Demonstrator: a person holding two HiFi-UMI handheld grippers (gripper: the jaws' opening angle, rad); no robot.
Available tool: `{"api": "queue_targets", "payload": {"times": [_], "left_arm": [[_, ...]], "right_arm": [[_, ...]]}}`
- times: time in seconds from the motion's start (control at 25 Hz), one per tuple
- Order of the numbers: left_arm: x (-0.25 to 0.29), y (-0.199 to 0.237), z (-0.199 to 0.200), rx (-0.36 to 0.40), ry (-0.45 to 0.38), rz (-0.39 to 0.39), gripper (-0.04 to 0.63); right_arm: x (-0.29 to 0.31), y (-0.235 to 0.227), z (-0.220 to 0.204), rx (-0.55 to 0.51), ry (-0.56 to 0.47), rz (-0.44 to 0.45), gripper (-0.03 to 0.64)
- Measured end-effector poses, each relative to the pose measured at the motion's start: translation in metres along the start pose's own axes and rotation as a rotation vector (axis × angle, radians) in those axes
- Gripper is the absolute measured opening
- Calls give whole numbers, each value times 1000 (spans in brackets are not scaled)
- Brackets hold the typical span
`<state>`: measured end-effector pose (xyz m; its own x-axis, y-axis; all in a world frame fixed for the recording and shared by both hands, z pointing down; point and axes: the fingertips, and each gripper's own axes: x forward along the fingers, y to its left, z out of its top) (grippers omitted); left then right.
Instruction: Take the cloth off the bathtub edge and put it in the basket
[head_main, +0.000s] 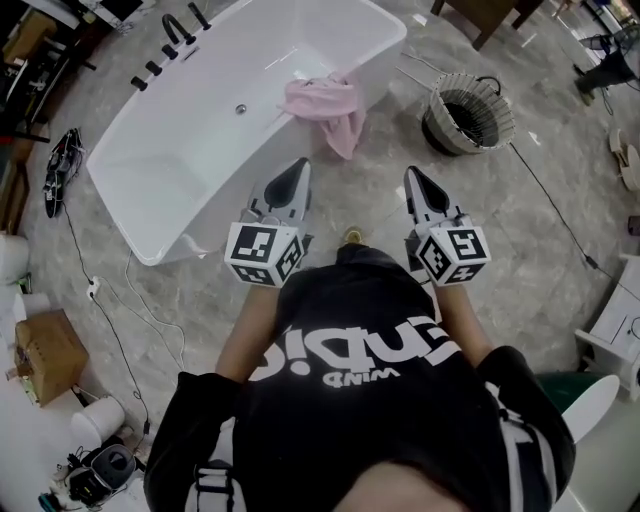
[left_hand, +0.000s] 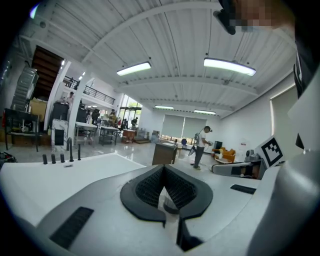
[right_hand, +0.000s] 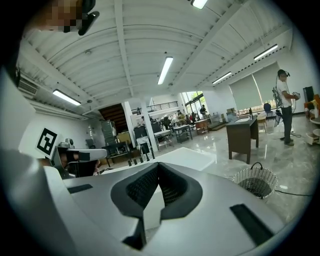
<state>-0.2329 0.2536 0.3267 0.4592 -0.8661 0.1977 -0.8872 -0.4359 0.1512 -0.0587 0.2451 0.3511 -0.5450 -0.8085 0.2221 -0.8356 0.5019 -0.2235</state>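
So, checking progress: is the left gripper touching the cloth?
Apart. The head view shows floor between the left gripper and the cloth on the tub.

Brown cardboard box (head_main: 48, 355) on grey floor (head_main: 480, 205), white plug (head_main: 93, 288) just beside it, white bucket (head_main: 97, 420) near it, black cable bundle (head_main: 62, 170) well apart from it

The person wears a black T-shirt (head_main: 400, 425) with short sleeves and large white letters (head_main: 330, 352) across it. The left claw (head_main: 300, 168) and the right claw (head_main: 412, 174) each have a light grey shell with a black pointed tip. Behind each sits a white cube (head_main: 264, 253) printed with black square markers. The inner pads (left_hand: 150, 187) are black and ribbed.
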Motion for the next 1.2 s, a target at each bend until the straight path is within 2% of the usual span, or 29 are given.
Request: {"api": "queue_targets", "payload": {"times": [0.2, 0.52, 0.88, 1.2], "left_arm": [[39, 12, 14, -1, -13, 24, 12], [81, 42, 18, -5, 2, 38, 12], [164, 101, 34, 11, 12, 3, 12], [244, 172, 71, 37, 0, -42, 12]], "right_arm": [[37, -29, 14, 3, 18, 28, 11], [92, -45, 21, 18, 39, 61, 11], [174, -87, 38, 25, 61, 11, 11], [271, -115, 91, 4, 24, -31, 11]]}}
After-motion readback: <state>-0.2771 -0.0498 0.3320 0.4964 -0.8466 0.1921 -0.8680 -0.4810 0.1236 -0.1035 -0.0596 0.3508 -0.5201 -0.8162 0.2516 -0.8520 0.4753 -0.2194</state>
